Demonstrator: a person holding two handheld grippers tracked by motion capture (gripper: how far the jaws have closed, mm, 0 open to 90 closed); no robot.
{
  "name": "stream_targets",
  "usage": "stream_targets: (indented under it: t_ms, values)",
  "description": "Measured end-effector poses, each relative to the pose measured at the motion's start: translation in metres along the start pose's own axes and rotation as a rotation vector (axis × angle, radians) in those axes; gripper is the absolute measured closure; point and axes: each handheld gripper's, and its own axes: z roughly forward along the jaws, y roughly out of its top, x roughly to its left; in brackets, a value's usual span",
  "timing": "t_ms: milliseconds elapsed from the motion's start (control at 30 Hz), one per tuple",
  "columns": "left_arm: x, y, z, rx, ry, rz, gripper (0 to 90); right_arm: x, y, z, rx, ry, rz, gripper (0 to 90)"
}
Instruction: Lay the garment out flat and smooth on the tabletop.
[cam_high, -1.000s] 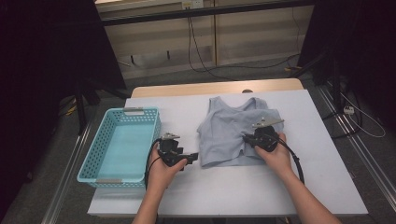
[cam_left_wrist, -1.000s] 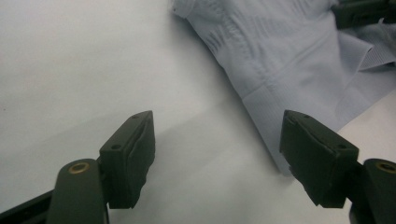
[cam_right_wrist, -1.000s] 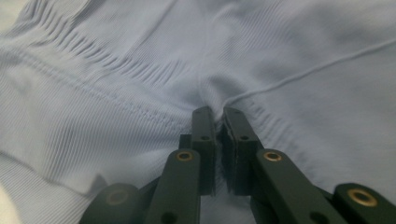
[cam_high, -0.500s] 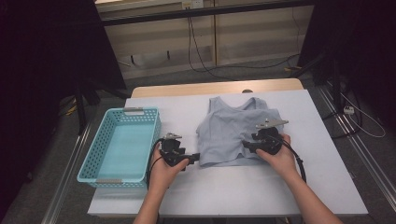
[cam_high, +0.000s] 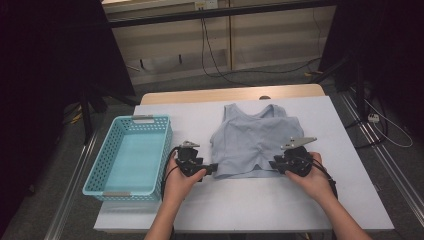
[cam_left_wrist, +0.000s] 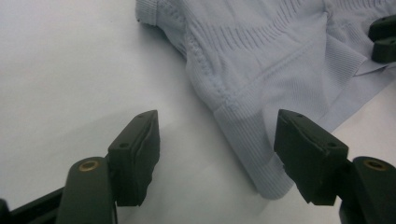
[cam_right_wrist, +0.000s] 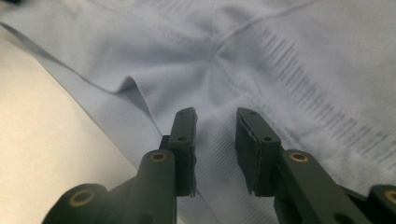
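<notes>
On the left of the white table stands one light-blue plastic lattice basket, with nothing in it. Just to its right the left gripper lies low at the lower left corner of the single pale blue ribbed sleeveless top. In the left gripper view its black jaws stand wide apart, slowly narrowing over the last moment; the ribbed hem corner lies between them, but neither pad presses on it, so nothing is gripped there yet.

The top lies flat and spread in the middle of the table, straps away from the person, well apart from the basket's inside.

At the lower right corner of the garment sits the right gripper. In the right gripper view its jaws stand a narrow gap apart over the fabric and have just been closing; cloth lies under and between them, yet the pads do not appear to pinch a fold.

Judged from this, the work is at its very start: the top is laid out, both grippers are set at the hem corners, and seizing the cloth, folding or gathering it, and likely putting it in the basket all remain to do.

Counted: one basket, one top, two grippers, two hands.
</notes>
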Motion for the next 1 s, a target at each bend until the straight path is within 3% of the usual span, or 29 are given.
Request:
stream_targets:
  t_ms: [67,133,167,333,433,533,633,733,867,933,1000]
  values:
    - [-0.001,0.001,0.002,0.001,-0.002,-0.001,32.9,0.000,-0.004,0.003,0.002,-0.002,0.005,72.3]
    - [-0.003,0.001,0.004,0.009,-0.003,0.005,33.1,-0.002,-0.004,0.001,0.005,0.009,0.019,85.5]
    - [-0.003,0.002,0.005,0.008,0.000,0.007,33.2,-0.003,-0.005,0.001,0.003,0.016,0.034,87.2]
    - [-0.004,0.004,0.008,0.014,0.004,0.005,34.4,-0.006,-0.009,-0.006,0.008,0.033,0.027,88.1]
    - [-0.004,0.004,0.011,0.019,0.008,0.003,35.9,-0.007,-0.016,-0.008,-0.014,0.029,0.044,87.8]
    - [-0.003,0.004,0.012,0.020,0.014,0.004,36.5,-0.008,-0.015,-0.013,-0.004,0.008,0.029,87.7]
    - [-0.003,0.003,0.012,0.026,0.012,0.007,39.8,-0.008,-0.019,-0.013,-0.016,0.019,0.008,78.1]
    - [-0.003,0.004,0.013,0.026,0.019,-0.001,43.4,-0.008,-0.019,-0.017,-0.040,-0.017,0.027,60.2]
    - [-0.003,0.005,0.013,0.037,0.024,0.002,45.6,-0.020,-0.022,-0.029,-0.081,-0.081,0.097,57.5]
    - [-0.003,0.005,0.013,0.029,0.035,-0.006,47.0,-0.026,-0.024,-0.036,-0.076,-0.141,0.092,56.1]
    - [-0.003,0.006,0.014,0.032,0.038,-0.002,46.6,-0.031,-0.028,-0.042,-0.078,-0.162,0.119,56.1]
